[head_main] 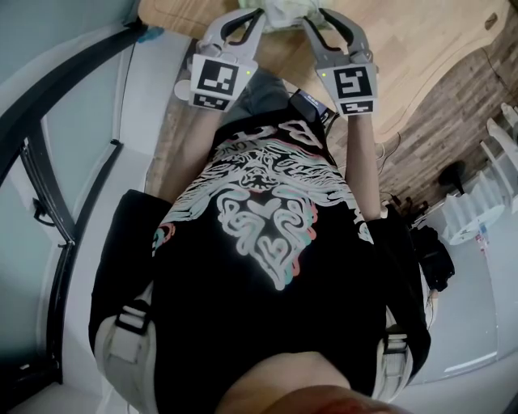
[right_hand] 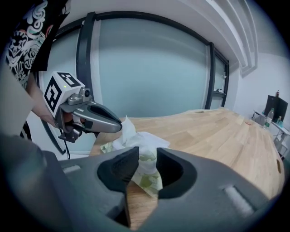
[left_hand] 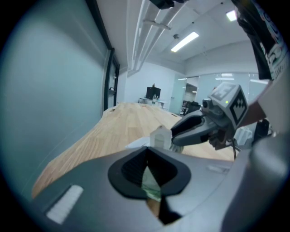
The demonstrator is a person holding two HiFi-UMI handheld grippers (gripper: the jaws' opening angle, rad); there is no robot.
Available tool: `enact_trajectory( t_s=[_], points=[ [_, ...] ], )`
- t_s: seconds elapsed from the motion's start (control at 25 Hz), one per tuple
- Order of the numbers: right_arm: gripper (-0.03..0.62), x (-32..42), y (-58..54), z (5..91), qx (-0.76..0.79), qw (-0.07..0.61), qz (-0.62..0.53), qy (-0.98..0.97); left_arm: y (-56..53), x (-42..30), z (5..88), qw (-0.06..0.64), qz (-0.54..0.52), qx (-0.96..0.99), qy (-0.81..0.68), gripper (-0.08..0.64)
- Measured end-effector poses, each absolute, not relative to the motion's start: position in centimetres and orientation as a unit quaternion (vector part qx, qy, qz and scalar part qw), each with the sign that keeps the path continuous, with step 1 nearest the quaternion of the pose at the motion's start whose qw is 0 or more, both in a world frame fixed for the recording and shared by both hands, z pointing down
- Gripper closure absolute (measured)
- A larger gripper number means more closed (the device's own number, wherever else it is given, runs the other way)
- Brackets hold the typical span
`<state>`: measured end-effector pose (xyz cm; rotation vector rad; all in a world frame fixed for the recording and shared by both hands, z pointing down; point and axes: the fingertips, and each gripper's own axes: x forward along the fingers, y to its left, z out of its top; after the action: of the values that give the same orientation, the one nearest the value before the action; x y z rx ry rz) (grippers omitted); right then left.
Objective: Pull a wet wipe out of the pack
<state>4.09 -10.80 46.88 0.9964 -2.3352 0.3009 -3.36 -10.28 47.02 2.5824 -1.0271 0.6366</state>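
Note:
The wet wipe pack (head_main: 285,10), green and white, lies on the wooden table (head_main: 421,57) between both grippers. My left gripper (left_hand: 147,156) is shut on an edge of the pack (left_hand: 152,188). A white wipe (right_hand: 136,140) stands crumpled up out of the pack (right_hand: 148,176). My right gripper (right_hand: 144,158) is open, its jaws on either side of the pack and wipe without pressing them. In the left gripper view the right gripper (left_hand: 176,136) reaches in beside the raised wipe (left_hand: 159,136). The left gripper (right_hand: 118,127) tip touches the wipe's peak in the right gripper view.
The long wooden table (left_hand: 131,122) runs away from me, with monitors (left_hand: 153,93) at its far end. A glass wall with dark frames (right_hand: 86,54) stands along the left side. The table's near edge (head_main: 186,137) is close to the person's body.

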Motion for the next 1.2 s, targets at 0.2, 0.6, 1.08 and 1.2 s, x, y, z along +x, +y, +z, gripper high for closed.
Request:
enact_trajectory(
  t_s=[0.2, 0.6, 1.08, 1.2],
  points=[
    [0.471, 3.9, -11.1, 47.0, 0.356, 0.304, 0.093, -0.879, -10.4, -3.4, 47.0, 0.148, 0.221, 0.898, -0.352, 0.572],
    [0.469, 2.1, -11.7, 47.1, 0.293, 0.334, 0.051, -0.894, -10.6, -3.6, 47.4, 0.165, 0.221, 0.895, -0.35, 0.573],
    [0.468, 1.3, -12.0, 47.5, 0.253, 0.325, 0.059, -0.909, -10.8, -3.3, 48.1, 0.179, 0.223, 0.894, -0.344, 0.572],
    [0.476, 1.1, -12.0, 47.4, 0.247, 0.324, 0.058, -0.911, -10.6, -3.2, 48.2, 0.181, 0.225, 0.894, -0.342, 0.574]
  ],
)
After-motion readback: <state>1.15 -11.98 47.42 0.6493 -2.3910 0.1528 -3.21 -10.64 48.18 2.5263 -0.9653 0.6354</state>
